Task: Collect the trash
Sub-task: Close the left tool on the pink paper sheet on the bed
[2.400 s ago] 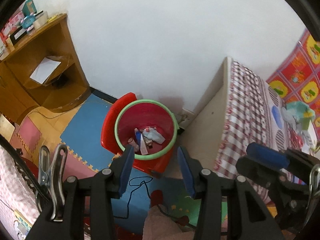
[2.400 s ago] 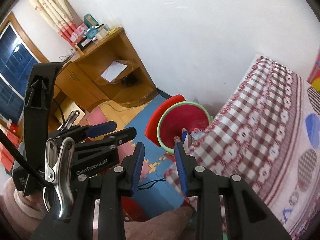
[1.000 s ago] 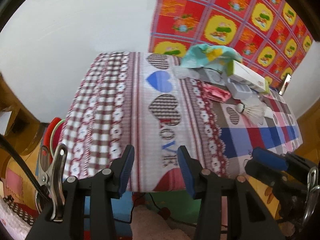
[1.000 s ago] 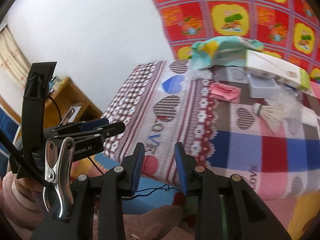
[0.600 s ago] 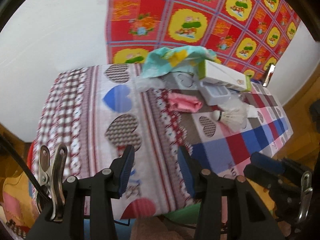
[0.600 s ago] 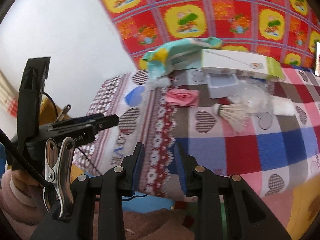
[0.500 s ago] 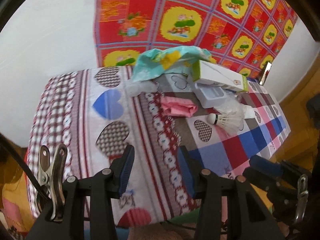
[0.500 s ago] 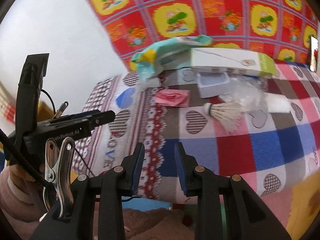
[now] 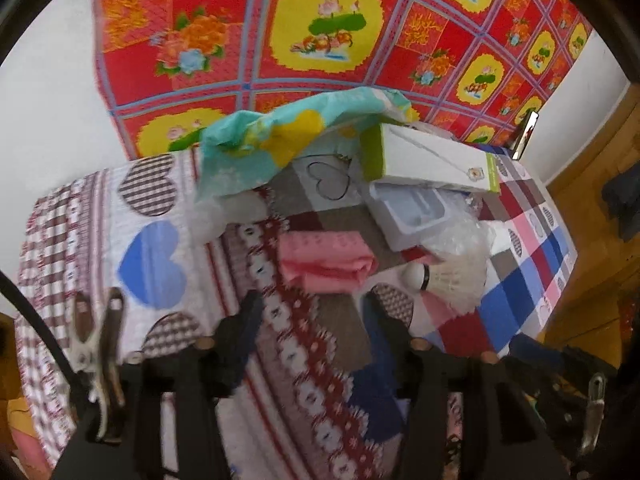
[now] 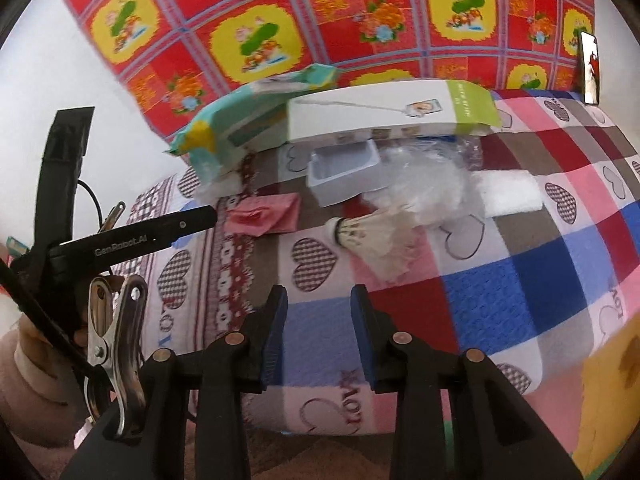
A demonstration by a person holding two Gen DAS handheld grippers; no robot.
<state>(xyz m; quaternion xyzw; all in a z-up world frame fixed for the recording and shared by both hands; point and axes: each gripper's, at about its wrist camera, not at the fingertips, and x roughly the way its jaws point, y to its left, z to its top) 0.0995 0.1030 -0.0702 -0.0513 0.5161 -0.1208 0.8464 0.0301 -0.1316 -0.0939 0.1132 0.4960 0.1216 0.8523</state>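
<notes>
On the patchwork cloth of the table lie a pink folded wrapper (image 9: pixel 326 260) (image 10: pixel 266 216), a white shuttlecock (image 9: pixel 440 278) (image 10: pixel 370 236), crumpled clear plastic (image 9: pixel 460 240) (image 10: pixel 424 188), a small white tray (image 9: pixel 416 210) (image 10: pixel 346 172), a long white-and-green box (image 9: pixel 432 160) (image 10: pixel 392 116) and a teal-and-yellow packet (image 9: pixel 280 140) (image 10: pixel 248 114). My left gripper (image 9: pixel 312 320) hovers just short of the pink wrapper, its jaws opening with nothing between them. My right gripper (image 10: pixel 318 312) stands over the cloth below the shuttlecock, jaws opening, empty.
A white foam block (image 10: pixel 508 194) lies right of the plastic. A red-and-yellow flowered hanging (image 10: pixel 320 20) covers the wall behind. The left gripper's body (image 10: pixel 132 240) and the hand holding it show at the left of the right wrist view. Wooden furniture (image 9: pixel 592 184) stands beyond the table's right end.
Both views swung from the red bin on the floor to the table top and closed in on the clutter. The left jaws have spread wider.
</notes>
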